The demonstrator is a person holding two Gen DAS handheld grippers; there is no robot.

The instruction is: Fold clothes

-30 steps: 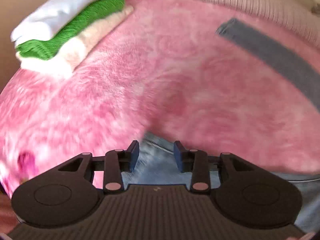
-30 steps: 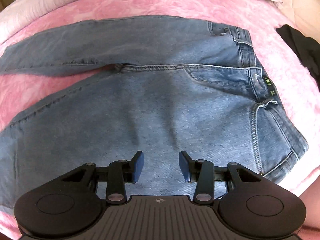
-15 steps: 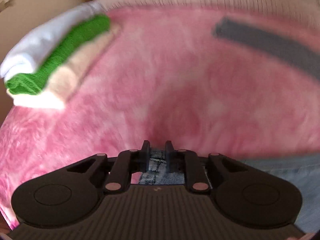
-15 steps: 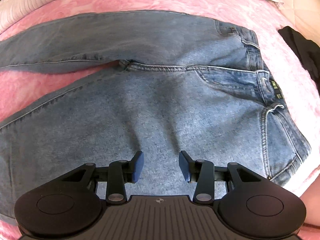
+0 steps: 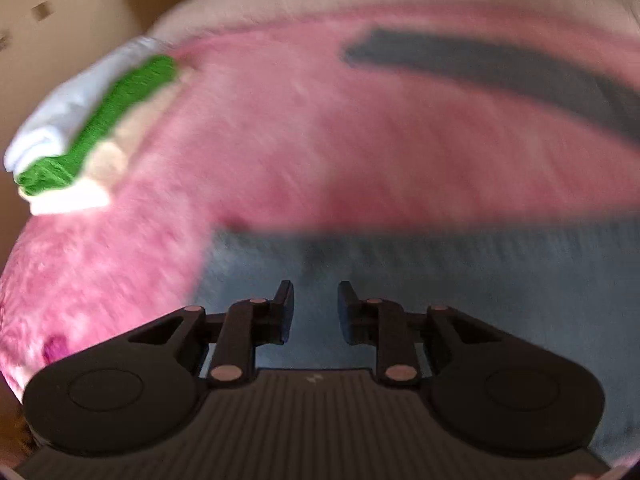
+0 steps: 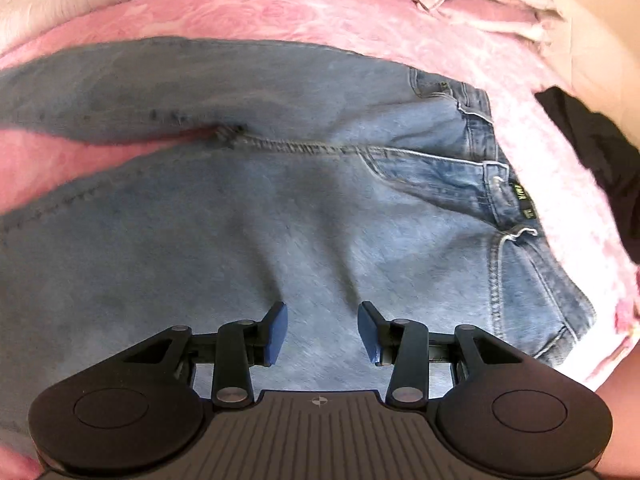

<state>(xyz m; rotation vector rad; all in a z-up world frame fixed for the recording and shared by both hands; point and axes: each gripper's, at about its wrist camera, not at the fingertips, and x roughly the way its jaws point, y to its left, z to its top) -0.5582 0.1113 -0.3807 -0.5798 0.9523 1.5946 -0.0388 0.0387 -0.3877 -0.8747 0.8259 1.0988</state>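
Left wrist view, blurred: I log one fluffy pink blanket as the carrying surface; one stack of three folded cloths (white, green knit, cream) at its far left edge; one blue denim jeans leg end, flat, toward the near edge, with a second leg as a grey-blue strip toward the far right. My left gripper hangs over the denim, its jaws opening, a narrow gap between them and no cloth caught there. Right wrist view, sharper: the same jeans lie flat on the blanket, waistband to the right, two legs splitting to the left, stitched seams and a small dark label visible. One black garment sits at the right edge. My right gripper hovers over the seat area, its blue pads moderately apart, holding nothing.
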